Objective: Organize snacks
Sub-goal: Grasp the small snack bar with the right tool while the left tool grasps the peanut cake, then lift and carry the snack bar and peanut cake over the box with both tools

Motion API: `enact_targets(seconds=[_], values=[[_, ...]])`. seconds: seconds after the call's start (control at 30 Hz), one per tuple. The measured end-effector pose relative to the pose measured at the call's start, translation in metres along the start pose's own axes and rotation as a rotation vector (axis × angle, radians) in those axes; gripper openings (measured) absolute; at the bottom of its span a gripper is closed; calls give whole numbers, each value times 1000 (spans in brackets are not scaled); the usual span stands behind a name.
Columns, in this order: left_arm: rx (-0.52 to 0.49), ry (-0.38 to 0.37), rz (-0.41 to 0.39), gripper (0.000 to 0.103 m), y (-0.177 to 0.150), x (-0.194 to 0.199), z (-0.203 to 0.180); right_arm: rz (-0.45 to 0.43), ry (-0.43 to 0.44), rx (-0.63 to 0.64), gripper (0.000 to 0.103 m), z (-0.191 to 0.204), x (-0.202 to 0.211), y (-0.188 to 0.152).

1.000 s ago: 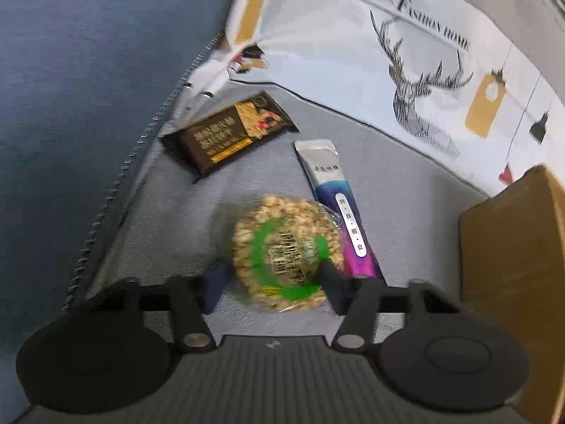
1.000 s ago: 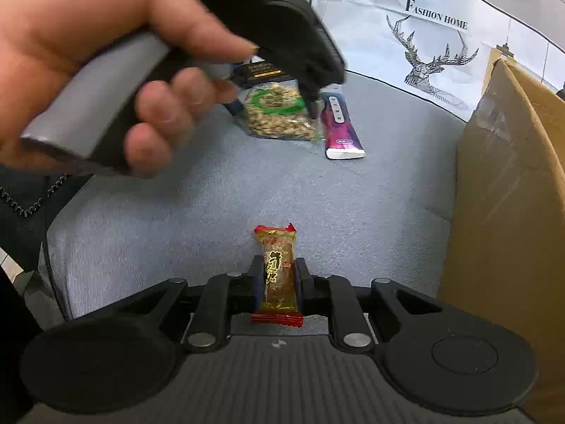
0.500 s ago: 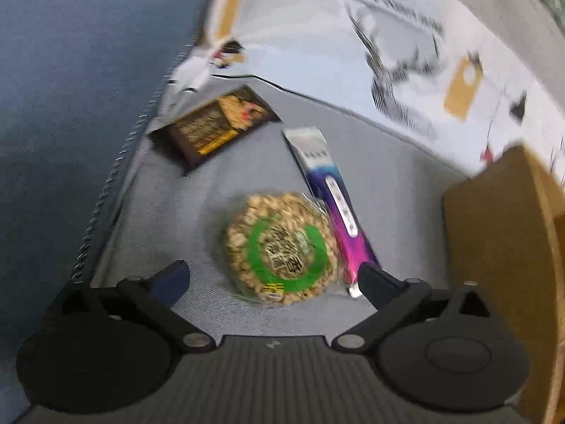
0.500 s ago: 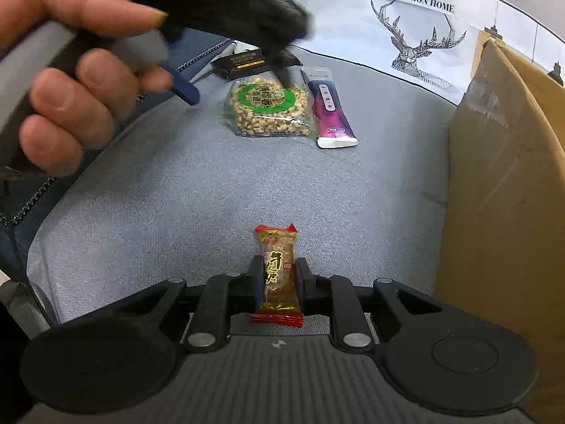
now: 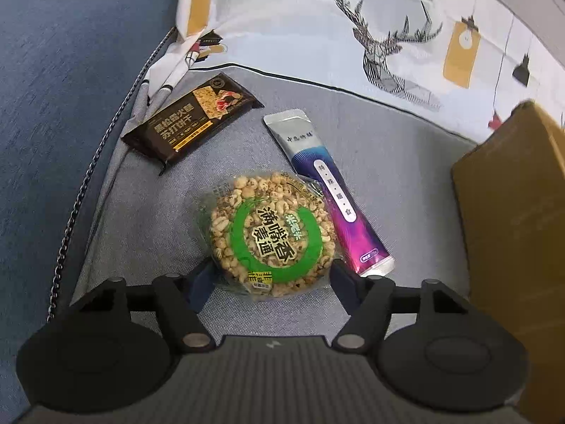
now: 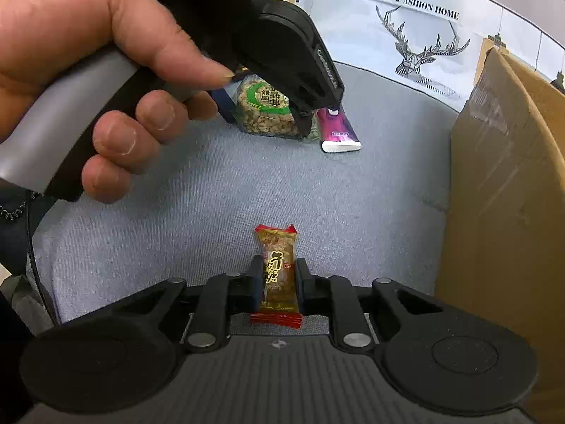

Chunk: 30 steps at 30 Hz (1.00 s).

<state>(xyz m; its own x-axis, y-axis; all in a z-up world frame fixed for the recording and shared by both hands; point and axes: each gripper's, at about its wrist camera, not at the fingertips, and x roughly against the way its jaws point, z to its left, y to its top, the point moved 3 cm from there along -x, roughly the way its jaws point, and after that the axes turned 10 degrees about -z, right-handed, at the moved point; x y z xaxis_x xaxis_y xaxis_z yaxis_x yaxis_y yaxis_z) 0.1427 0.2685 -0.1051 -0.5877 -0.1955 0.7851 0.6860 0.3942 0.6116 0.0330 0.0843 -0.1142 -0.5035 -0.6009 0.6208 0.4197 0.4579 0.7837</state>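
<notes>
A round puffed-grain cake (image 5: 272, 233) in a clear wrapper with a green ring lies flat on the grey cushion (image 5: 388, 162). My left gripper (image 5: 272, 282) straddles its near half. Its jaws are closing, with the cake between them, and the blue pads (image 5: 199, 284) stand right at the wrapper's edges. The right wrist view shows the same gripper (image 6: 263, 116), held by a hand (image 6: 106, 81), over the cake (image 6: 265, 109). My right gripper (image 6: 279, 275) is shut on a small red-ended nougat candy (image 6: 279, 268) just above the cushion.
A purple and silver stick sachet (image 5: 335, 198) lies right of the cake. A dark brown cracker pack (image 5: 190, 120) sits farther back left. An open cardboard box (image 6: 505, 194) stands at the right. A deer-print pillow (image 5: 353, 35) lines the back, and a blue sofa arm (image 5: 53, 106) rises on the left.
The left gripper squeezed the cake a second ago, then spread wide and let it lie flat. Now its fingers have come back in around it. The right gripper and candy have not moved.
</notes>
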Motion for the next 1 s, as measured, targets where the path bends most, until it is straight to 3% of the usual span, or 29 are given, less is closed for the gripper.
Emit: enact_targets(seconds=[0.23, 0.4, 0.6, 1.0], values=[[86, -11, 12, 74, 4, 14, 16, -32, -18, -16, 18, -3, 4, 2], [62, 21, 60, 74, -1, 5, 19, 9, -25, -10, 19, -2, -4, -2], [98, -18, -3, 74, 6, 14, 19, -16, -32, -12, 18, -2, -1, 3], [179, -100, -171, 74, 21, 54, 20, -210, -71, -82, 18, -23, 48, 40]])
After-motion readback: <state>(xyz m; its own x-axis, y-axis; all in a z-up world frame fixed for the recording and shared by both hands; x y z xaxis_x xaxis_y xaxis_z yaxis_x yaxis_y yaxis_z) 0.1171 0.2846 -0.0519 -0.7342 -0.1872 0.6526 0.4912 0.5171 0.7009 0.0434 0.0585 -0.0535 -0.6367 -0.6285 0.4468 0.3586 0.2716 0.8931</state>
